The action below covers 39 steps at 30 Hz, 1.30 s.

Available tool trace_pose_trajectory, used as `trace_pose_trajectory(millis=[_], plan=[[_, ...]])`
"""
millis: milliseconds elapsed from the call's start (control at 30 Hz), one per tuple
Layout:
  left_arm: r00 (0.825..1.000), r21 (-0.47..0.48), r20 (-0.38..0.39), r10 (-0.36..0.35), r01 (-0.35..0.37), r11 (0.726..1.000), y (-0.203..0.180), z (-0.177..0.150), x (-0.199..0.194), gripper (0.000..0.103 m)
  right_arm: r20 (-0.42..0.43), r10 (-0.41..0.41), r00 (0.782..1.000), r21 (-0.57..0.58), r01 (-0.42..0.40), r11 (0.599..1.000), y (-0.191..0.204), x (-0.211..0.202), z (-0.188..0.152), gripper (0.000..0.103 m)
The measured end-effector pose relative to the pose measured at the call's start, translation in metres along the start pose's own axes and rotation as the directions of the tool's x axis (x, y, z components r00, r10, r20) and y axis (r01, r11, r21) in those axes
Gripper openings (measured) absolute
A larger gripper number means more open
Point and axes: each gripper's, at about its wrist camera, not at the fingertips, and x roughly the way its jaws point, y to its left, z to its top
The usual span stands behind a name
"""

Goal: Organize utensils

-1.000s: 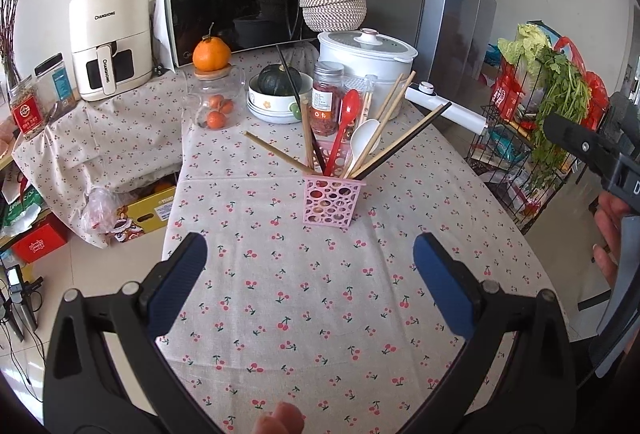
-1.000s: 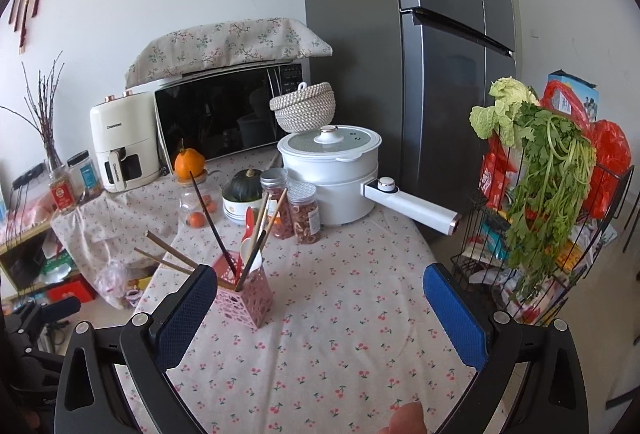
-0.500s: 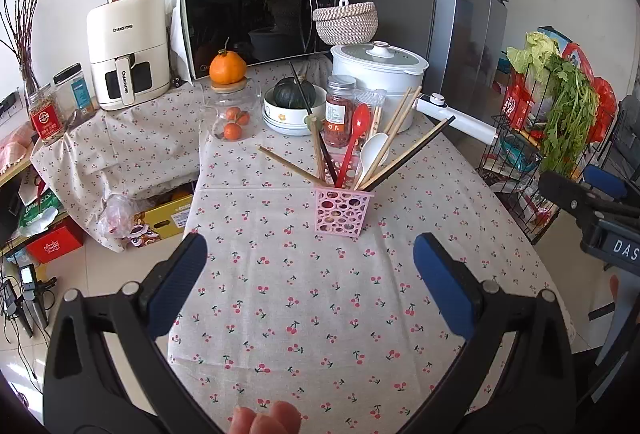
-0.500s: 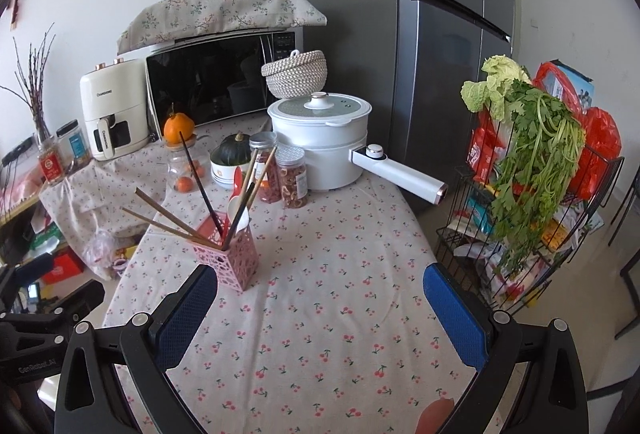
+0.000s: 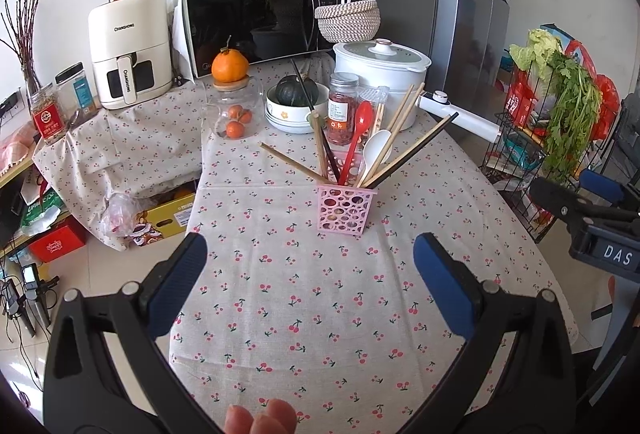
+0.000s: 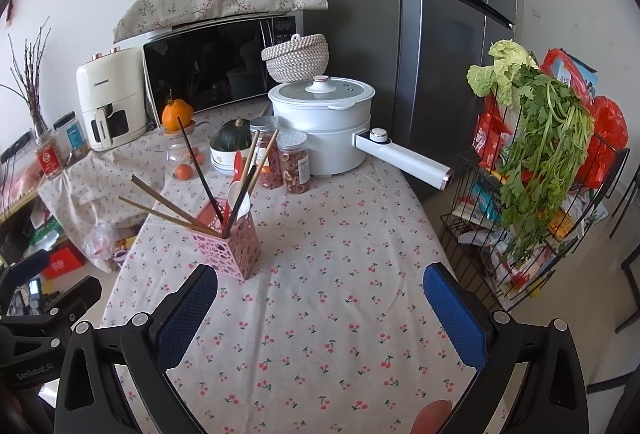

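Both grippers hang spread and empty above the cherry-print table. The pink holder (image 5: 347, 209) of splayed chopsticks (image 5: 412, 153) and spoons stands dead ahead of the left gripper (image 5: 310, 288), ahead-left of the right gripper (image 6: 320, 310).

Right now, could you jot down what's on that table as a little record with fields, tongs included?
Holder: pink holder standing on the cherry-print tablecloth
Inside it: red spoon, white spoon, several chopsticks fanned out
Behind it: white pot, two jars, squash in a bowl
Left tongs: open, empty, short of the holder
Right tongs: open, empty
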Motion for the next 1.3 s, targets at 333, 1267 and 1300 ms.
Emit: trace_pose_trajectory(millis=[333, 1267, 1300], plan=[[1.0, 0.0, 0.001, 0.003, -0.003, 1.0, 0.0004, -0.0014, -0.0001, 0.102, -0.016, 0.008, 1.0, 0.001, -0.008, 1.0, 0.0041, 0.0045, 0.0001, 0.103], [1.0, -0.002, -0.002, 0.003, -0.003, 1.0, 0.0, -0.0019, 0.0, 0.102, -0.04, 0.012, 0.999, 0.014, -0.012, 1.0, 0.0031, 0.0094, -0.0029, 0.103], [1.0, -0.003, -0.002, 0.003, -0.003, 1.0, -0.0011, -0.0025, 0.0002, 0.102, -0.042, 0.011, 0.999, 0.014, -0.011, 1.0, 0.003, 0.0096, -0.0031, 0.103]])
